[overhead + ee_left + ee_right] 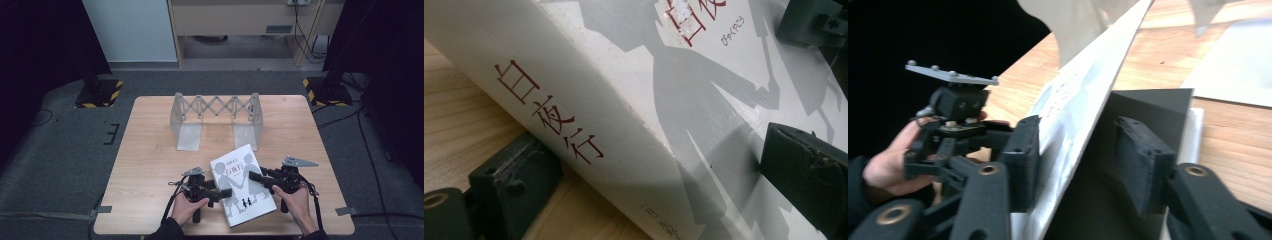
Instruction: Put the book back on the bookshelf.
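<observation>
In the high view, a white book (242, 184) was seen lying near the near edge of the wooden table (150, 150), between the two hand-held tools. The left gripper (223, 193) was set against the book's left edge, the spine side, and the right gripper (256, 176) against its right edge, the opening side. Farther off, a grey folding bookstand (216, 114) was stood across the far middle of the table, well apart from the book; it was judged to be where the book was meant to go.

In the left gripper view, the book's spine (574, 120), printed with red characters, was seen between the jaws: one jaw lay low beside the spine on the table side, the other over the grey figures of the front cover (704, 95). The jaws were spread about the book's thickness; whether they pressed on it could not be told. Such a placing was judged fit for steadying or lifting the spine side.

In the right gripper view, the front cover (1083, 95) was seen raised edge-on from the pages, with one jaw outside it and the other beneath it, over the dark inner leaf (1148, 107). A gap was left at the inner jaw, so the jaws were not yet closed on the cover. The left gripper (955, 125), held in a hand (888, 167), was seen beyond, at the left.
</observation>
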A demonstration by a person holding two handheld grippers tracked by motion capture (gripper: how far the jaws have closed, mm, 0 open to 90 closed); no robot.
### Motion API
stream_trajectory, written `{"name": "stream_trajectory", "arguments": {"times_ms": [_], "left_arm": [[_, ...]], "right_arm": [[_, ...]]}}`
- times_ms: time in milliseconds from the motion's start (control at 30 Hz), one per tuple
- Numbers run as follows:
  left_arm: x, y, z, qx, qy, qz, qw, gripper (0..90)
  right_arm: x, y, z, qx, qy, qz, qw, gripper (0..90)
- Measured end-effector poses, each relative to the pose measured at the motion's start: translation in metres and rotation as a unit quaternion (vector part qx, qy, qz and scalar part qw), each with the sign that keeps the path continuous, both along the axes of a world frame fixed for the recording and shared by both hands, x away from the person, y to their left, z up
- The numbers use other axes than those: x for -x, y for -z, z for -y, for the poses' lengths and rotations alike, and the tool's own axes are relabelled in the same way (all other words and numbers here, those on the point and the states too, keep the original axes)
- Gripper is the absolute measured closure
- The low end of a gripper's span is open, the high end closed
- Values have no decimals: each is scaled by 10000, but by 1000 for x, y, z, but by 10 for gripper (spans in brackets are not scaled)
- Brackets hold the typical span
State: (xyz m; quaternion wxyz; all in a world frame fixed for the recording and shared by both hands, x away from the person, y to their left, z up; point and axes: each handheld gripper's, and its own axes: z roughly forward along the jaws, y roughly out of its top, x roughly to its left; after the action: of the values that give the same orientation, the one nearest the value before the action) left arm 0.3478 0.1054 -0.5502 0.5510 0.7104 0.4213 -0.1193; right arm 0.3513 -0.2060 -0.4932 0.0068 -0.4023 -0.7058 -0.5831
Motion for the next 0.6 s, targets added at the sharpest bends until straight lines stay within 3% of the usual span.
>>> {"name": "stream_trajectory", "arguments": {"times_ms": [100, 167, 200, 267, 333, 400, 467, 567, 600], "left_arm": [[0, 0, -1, 4, -19, -14, 10000, 49], [1, -1, -2, -154, -119, -4, 9998, 113], [0, 0, -2, -70, -159, -35, 9998, 138], [0, 0, -3, -64, -156, -59, 9998, 145], [0, 0, -2, -69, -175, -54, 9998, 146], [0, 0, -2, -70, -175, -53, 9998, 146], [0, 0, -2, -75, -177, -50, 9998, 147], [0, 0, -2, -75, -178, -50, 9998, 147], [0, 0, -2, -75, -178, -50, 9998, 147]], "right_arm": [[1, 1, 6, 218, 154, 115, 9996, 523], [2, 1, 9, 589, 283, 79, 9978, 480], [3, 4, 9, 769, 274, 72, 9966, 556], [5, 11, 4, 830, 89, -110, 9964, 550], [6, 14, -4, 1096, 42, -31, 9940, 540], [4, 13, -8, 1123, 91, 23, 9936, 505], [3, 14, -6, 1240, 323, 110, 9917, 464], [3, 17, 0, 1348, 521, 86, 9895, 412], [2, 21, 2, 1397, 609, -17, 9883, 384]]}}
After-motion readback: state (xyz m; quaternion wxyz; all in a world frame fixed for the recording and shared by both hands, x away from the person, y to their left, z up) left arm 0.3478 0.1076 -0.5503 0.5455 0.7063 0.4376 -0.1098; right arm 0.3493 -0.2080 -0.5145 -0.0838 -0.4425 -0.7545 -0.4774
